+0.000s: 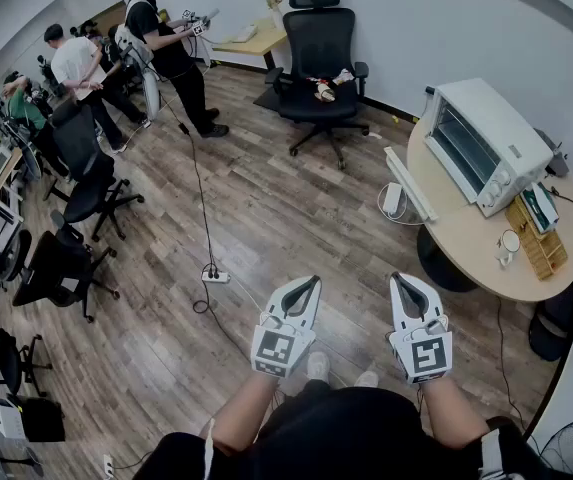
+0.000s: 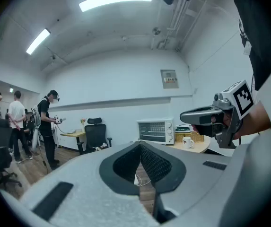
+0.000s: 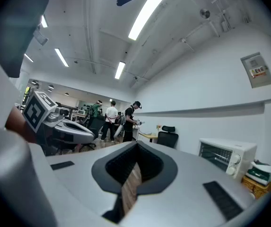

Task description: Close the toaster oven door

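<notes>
The white toaster oven (image 1: 486,143) stands on a round wooden table (image 1: 466,243) at the right of the head view, well beyond both grippers. Its glass door looks flat against the front, also in the left gripper view (image 2: 156,130) and the right gripper view (image 3: 225,155). My left gripper (image 1: 310,281) and right gripper (image 1: 397,279) hang side by side over the wooden floor in front of me. Both are shut with nothing between their jaws. The left gripper view looks along its jaws (image 2: 140,145) toward the oven, and the right gripper (image 2: 192,116) shows there too.
A long white power strip (image 1: 409,183) lies at the table's left edge. A mug (image 1: 509,241) and a wicker tray (image 1: 536,238) sit beside the oven. A black office chair (image 1: 321,53) stands behind. A floor power strip (image 1: 216,276), chairs (image 1: 86,183) and several people (image 1: 171,48) are to the left.
</notes>
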